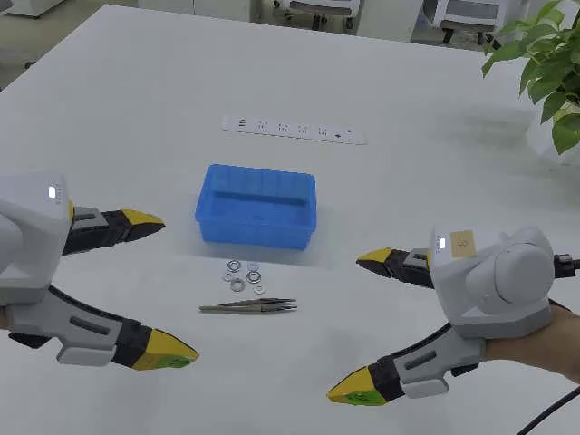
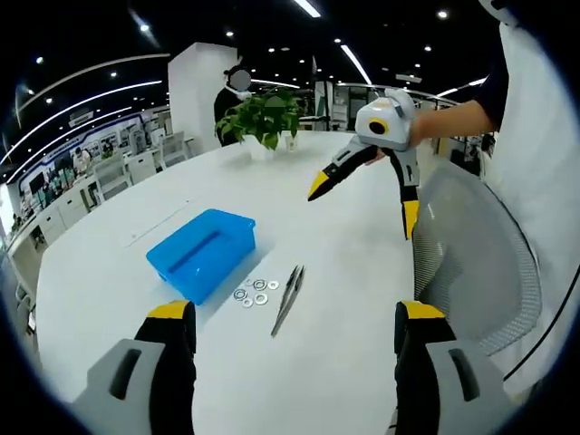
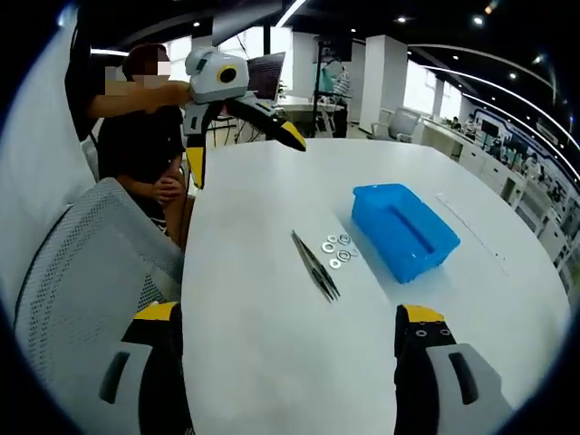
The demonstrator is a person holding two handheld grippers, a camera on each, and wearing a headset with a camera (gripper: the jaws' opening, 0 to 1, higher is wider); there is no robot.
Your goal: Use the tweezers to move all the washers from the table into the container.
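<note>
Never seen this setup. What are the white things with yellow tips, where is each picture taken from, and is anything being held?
There is no robot: a person holds a gripper in each hand. The head view comes from a headset camera looking down; the left gripper is on its left, the right gripper on its right. The yellow-tipped prongs are their fingers. Each round picture comes from a camera riding on one gripper, looking out between its own fingers, and catches the other gripper too. On the white table sit a blue container, a small cluster of washers just in front of it, and tweezers lying nearer the person. Both grippers are open and hold nothing; the tweezers lie untouched.
</note>
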